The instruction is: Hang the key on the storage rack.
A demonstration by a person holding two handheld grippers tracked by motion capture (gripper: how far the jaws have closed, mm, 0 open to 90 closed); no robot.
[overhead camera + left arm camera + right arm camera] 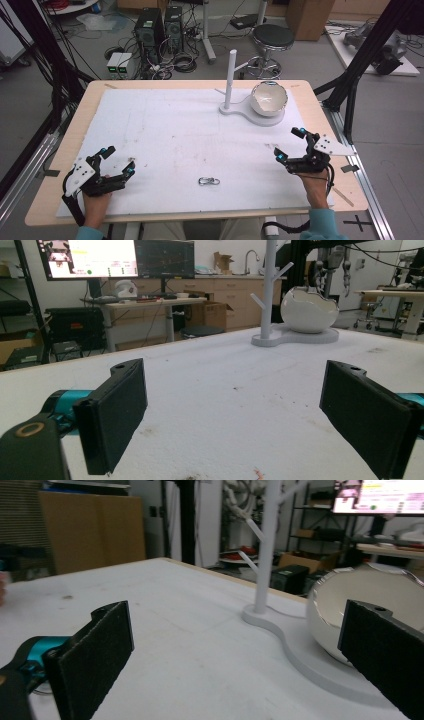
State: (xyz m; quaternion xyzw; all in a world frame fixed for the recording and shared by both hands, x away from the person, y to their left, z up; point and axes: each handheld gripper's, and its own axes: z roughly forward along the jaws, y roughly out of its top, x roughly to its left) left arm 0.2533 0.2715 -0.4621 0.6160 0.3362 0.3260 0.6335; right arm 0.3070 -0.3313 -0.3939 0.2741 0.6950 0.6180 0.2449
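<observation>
A small metal carabiner (208,181) lies on the white mat (175,130) near the front edge, between the two hands. My left gripper (118,161) rests at the front left, jaws spread wide and nothing between them; its own view shows bare mat between the pads (116,415). At the front right my right gripper (290,145) is open too, pointing toward the white stand (230,80) and the white egg-shaped bowl (269,99). In the right gripper view the bowl (340,610) sits just beyond the right jaw.
The stand's flat base (250,114) carries the post and bowl at the back right of the mat. In the left gripper view the stand (269,290) and bowl (306,310) stand far off. Wooden table edges (65,150) frame the mat.
</observation>
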